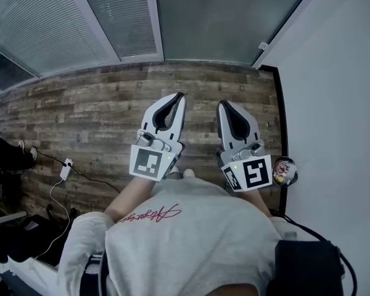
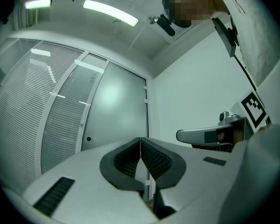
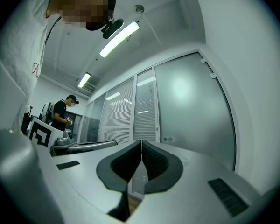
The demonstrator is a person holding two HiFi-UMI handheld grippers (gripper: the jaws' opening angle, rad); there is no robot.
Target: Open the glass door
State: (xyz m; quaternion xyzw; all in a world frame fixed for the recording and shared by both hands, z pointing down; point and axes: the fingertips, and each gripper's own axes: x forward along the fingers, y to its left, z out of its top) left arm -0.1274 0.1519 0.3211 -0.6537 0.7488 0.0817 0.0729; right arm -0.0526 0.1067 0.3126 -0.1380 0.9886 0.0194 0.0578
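Person standing facing the glass door [image 1: 231, 18], which is sitting at the far end of the wood-plank floor [image 1: 80, 103], between a slatted blind panel [image 1: 120, 14] on its left and the white wall [image 1: 333, 73] on its right. Pane looking frosted and grey-green, one tall plain sheet, a soft bright patch glowing on its upper half. Small metal clips [image 2: 145, 101] showing on the edge toward the wall. Small dark round fittings [image 3: 167, 138] sitting partway down the opposite edge, next to the blind panel. Bottom edge lying in line with the panels beside it, so the door is sitting closed

Left gripper [image 1: 182, 96] and right gripper [image 1: 222, 105] being held side by side in front of the person's chest, both aiming toward the door and well apart from it. Each pair of jaws is clenched, black pads meeting, nothing between them

White charger [image 1: 66, 168] lying on the floor off to the left, its cable trailing away. A small can-like thing [image 1: 284, 170] resting against the dark skirting [image 1: 282, 122] at the foot of the wall. A second person [image 3: 64, 110] standing farther along the blind panels, seen past the right gripper
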